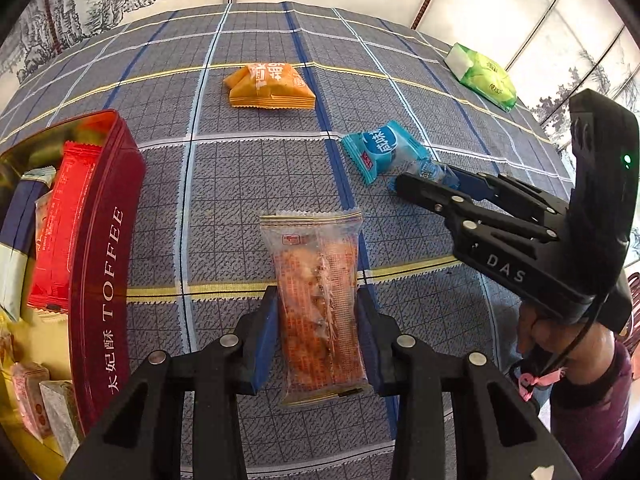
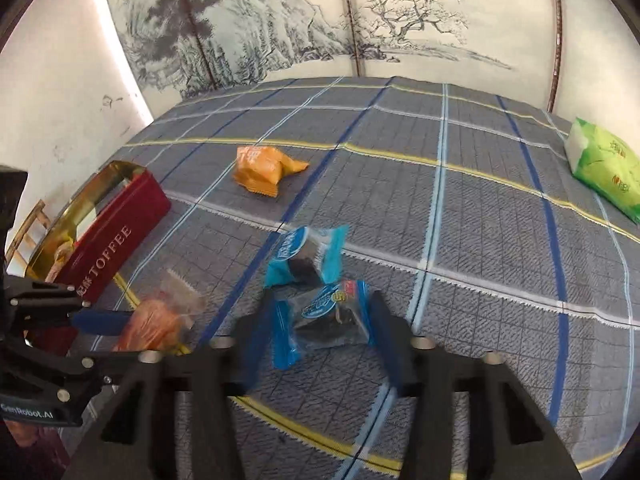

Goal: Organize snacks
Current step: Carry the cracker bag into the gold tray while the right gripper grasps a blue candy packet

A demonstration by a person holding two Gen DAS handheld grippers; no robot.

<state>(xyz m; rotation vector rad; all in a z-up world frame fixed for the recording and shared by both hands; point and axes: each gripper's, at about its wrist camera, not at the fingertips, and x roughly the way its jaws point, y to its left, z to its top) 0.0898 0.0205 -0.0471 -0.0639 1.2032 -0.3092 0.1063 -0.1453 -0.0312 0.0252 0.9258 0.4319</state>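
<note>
My left gripper (image 1: pixel 318 312) is shut on a clear packet of orange-brown biscuit (image 1: pixel 318 304), held just right of the red TOFFEE tin (image 1: pixel 106 264). The packet also shows in the right wrist view (image 2: pixel 156 320), and so does the tin (image 2: pixel 120 224). My right gripper (image 2: pixel 322 320) is shut on a small blue-wrapped dark snack (image 2: pixel 328 316), seen in the left wrist view (image 1: pixel 430 172). A second blue snack (image 2: pixel 306 258) lies on the cloth just beyond it, and shows in the left wrist view (image 1: pixel 384 150). An orange packet (image 1: pixel 270 88) lies farther back, also in the right wrist view (image 2: pixel 262 170).
The tin holds a red packet (image 1: pixel 60 224) and several other wrapped snacks. A green tissue pack (image 2: pixel 604 166) lies at the table's far right edge, also in the left wrist view (image 1: pixel 482 76). A grey checked cloth (image 1: pixel 248 184) covers the table. A painted screen stands behind.
</note>
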